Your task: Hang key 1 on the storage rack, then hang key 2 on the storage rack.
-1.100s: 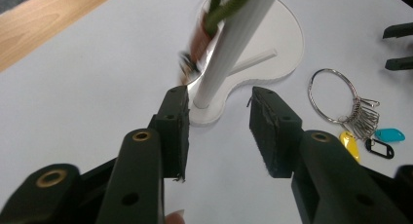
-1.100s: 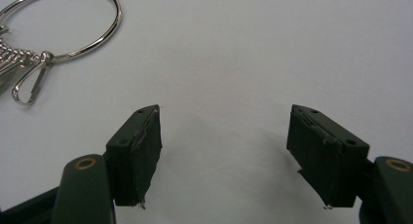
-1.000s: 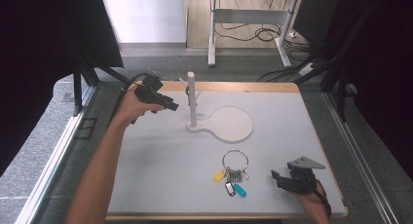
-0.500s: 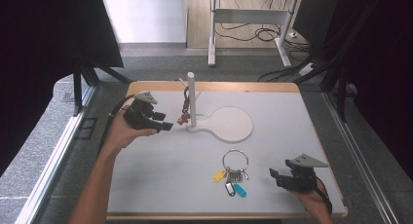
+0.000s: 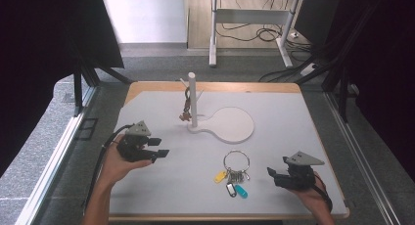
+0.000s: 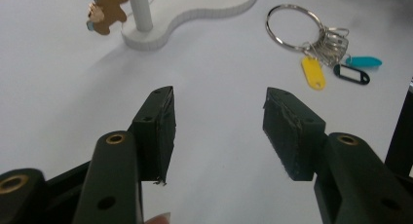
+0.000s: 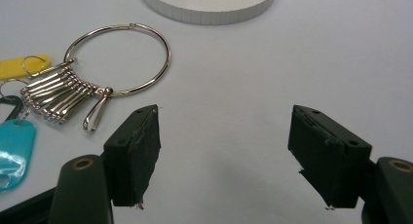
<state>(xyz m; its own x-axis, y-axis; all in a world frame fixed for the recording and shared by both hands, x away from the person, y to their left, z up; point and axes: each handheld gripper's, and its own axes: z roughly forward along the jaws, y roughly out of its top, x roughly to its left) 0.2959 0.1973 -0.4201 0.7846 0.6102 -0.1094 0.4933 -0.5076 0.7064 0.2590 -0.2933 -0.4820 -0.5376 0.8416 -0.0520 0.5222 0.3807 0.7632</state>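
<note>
A white stand (image 5: 193, 101) with an upright post and a round base rises at the middle of the white table (image 5: 293, 117). A small brown bear charm (image 5: 186, 115) (image 6: 106, 9) hangs from the post. A large key ring (image 5: 236, 161) (image 7: 119, 58) with several keys and yellow, black and teal tags (image 5: 234, 186) lies on the table in front of the stand. My left gripper (image 5: 157, 147) (image 6: 216, 131) hovers open at the table's left, empty. My right gripper (image 5: 272, 175) (image 7: 224, 151) rests open near the front right, just right of the key ring, empty.
The stand's round base (image 7: 209, 2) lies beyond the key ring. A wooden edge (image 5: 215, 87) borders the table at the back. Desk legs and cables (image 5: 254, 34) stand on the floor behind.
My left gripper has drawn back from the stand's post toward the front left. The bear charm now hangs on the post. The right gripper has barely moved.
</note>
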